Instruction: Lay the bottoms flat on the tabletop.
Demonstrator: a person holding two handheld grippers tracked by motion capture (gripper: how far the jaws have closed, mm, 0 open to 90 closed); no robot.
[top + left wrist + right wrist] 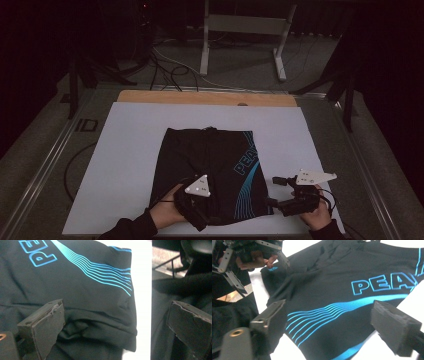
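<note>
Low in the middle of the high view, the black shorts [210,175] lie flat on the white mat [125,165], waistband toward the top of the frame, blue lettering down their right side. My left gripper [192,207] sits over the lower left hem, my right gripper [280,200] just off the lower right corner, on the mat.

Across my left gripper view the shorts [75,285] cover the left and centre, the blue wave lines running from the upper left toward the right edge of the cloth. My jaws stand wide apart at the bottom corners, with a folded hem edge lying between them but nothing pinched.

Through my right gripper view the shorts [342,302] spread over most of the frame, lettering at the upper right; my left gripper [279,260] hangs at the upper left. My jaws here are wide too, empty, with the printed corner between them.

I judge the fabric light, soft and limp — thin, perhaps a little slick. It will sag and drape when lifted, so I would pinch the doubled hem or a seam at each corner — not the single smooth layer mid-panel.
</note>
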